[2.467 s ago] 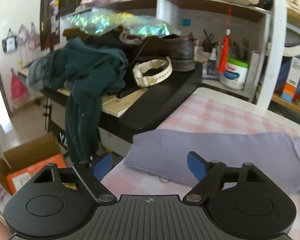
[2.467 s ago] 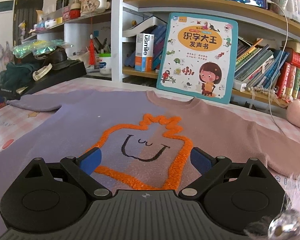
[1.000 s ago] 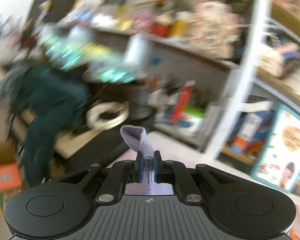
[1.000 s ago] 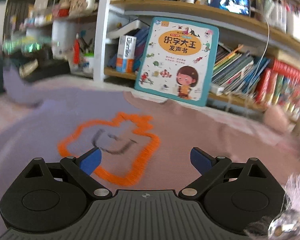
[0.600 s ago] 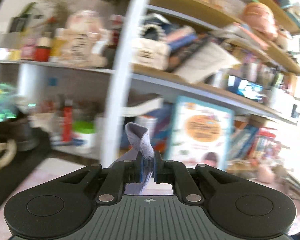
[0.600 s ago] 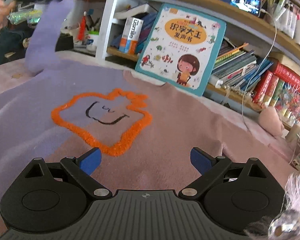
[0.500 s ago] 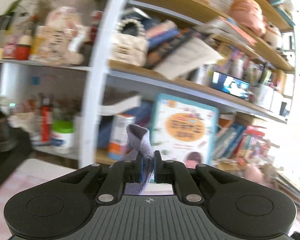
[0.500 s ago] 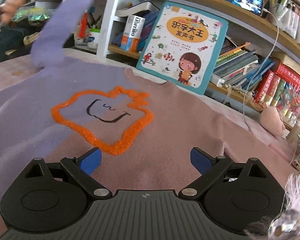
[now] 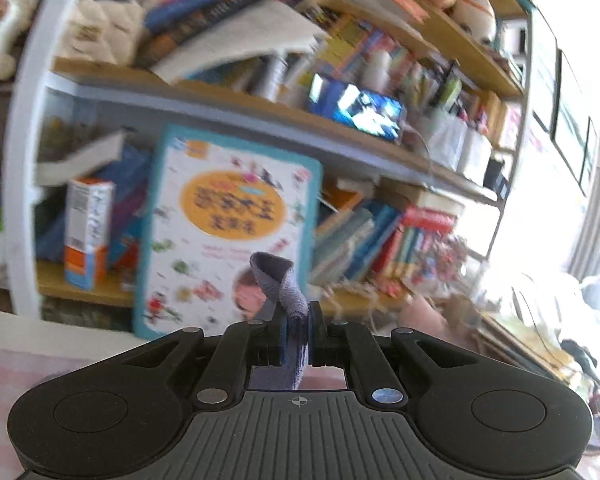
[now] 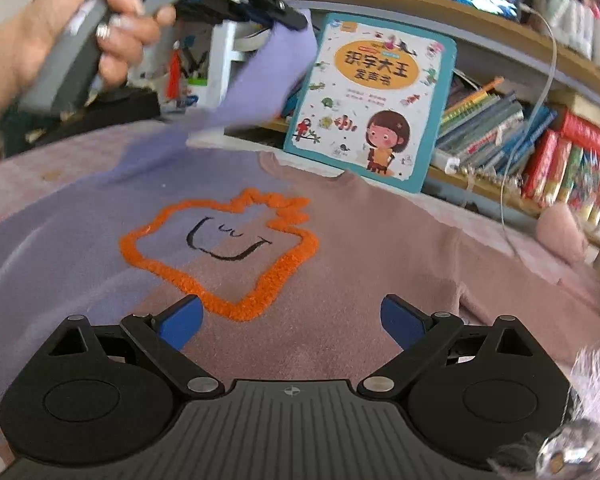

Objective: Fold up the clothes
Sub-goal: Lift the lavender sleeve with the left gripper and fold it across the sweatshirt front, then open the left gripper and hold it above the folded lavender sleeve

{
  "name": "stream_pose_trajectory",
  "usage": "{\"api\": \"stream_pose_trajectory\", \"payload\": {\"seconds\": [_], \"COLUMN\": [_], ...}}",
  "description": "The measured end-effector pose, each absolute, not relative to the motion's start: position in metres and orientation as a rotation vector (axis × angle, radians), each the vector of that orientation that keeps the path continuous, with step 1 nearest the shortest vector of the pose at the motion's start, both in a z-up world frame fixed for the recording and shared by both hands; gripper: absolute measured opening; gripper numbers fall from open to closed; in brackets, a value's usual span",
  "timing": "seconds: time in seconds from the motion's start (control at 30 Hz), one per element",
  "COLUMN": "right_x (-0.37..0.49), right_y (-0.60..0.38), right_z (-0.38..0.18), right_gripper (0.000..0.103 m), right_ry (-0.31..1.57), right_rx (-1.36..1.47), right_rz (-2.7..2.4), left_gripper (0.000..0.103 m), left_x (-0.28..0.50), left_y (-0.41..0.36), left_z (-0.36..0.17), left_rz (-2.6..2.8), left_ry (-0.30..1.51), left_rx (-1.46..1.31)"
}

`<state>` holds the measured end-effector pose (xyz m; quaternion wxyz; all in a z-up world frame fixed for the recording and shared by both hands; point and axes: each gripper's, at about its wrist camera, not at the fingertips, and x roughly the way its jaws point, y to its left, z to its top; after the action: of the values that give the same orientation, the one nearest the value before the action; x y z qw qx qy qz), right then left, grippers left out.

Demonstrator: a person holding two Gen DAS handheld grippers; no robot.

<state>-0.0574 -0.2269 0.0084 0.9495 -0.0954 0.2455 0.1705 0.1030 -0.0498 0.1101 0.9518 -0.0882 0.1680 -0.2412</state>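
Your left hand grips the grey handle of the left gripper, raised at the upper left of the right wrist view. Its jaws are pinched tight on the cuff of the purple sleeve, a loop of fabric poking up between the blue pads. The sleeve hangs from there in a slope down to the sweater, which lies flat on the pink checked table, its orange outlined smiling face up. Behind the neckline a children's book leans against the bookshelf. Your right gripper hovers low over the sweater's front, jaws spread wide with nothing between them.
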Motion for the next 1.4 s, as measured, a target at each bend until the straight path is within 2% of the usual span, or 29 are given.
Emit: {"api": "stream_pose_trajectory", "payload": {"seconds": [0.2,0.27,0.33,0.37,0.4,0.43,0.63,0.83,1.0,1.23,1.4], "right_x": [-0.056,-0.056,-0.056,-0.056,-0.056,-0.056,-0.054,-0.052,-0.05,-0.047,-0.043], "right_y": [-0.237,-0.235,-0.234,-0.233,-0.233,-0.233,-0.239,-0.246,-0.248,-0.238,-0.234], "right_z": [0.01,0.01,0.01,0.009,0.009,0.009,0.009,0.01,0.01,0.006,0.004], "right_gripper": [0.096,0.096,0.096,0.096,0.096,0.096,0.096,0.096,0.096,0.096,0.096], "right_ry": [0.503,0.504,0.507,0.508,0.51,0.511,0.523,0.532,0.543,0.573,0.598], "right_rx": [-0.135,-0.143,-0.152,-0.154,-0.154,-0.153,-0.114,-0.065,-0.051,-0.111,-0.139], "right_rz": [0.317,0.324,0.331,0.335,0.339,0.341,0.341,0.325,0.309,0.303,0.29], "left_gripper": [0.009,0.014,0.038,0.045,0.058,0.066,0.082,0.087,0.087,0.087,0.087], "left_x": [0.117,0.121,0.119,0.116,0.113,0.109,0.087,0.055,0.023,0.0,0.002], "left_y": [-0.081,-0.09,-0.096,-0.097,-0.098,-0.098,-0.083,-0.047,-0.01,0.043,0.051], "left_z": [0.084,0.076,0.072,0.072,0.072,0.073,0.083,0.068,0.044,0.022,0.015], "left_rz": [-0.537,-0.549,-0.564,-0.572,-0.578,-0.581,-0.561,-0.396,-0.275,-0.124,-0.109], "left_ry": [0.446,0.484,0.498,0.489,0.479,0.465,0.426,0.453,0.498,0.55,0.557], "left_rx": [-0.145,-0.13,-0.109,-0.1,-0.091,-0.083,-0.025,0.102,0.163,0.097,0.068]}}
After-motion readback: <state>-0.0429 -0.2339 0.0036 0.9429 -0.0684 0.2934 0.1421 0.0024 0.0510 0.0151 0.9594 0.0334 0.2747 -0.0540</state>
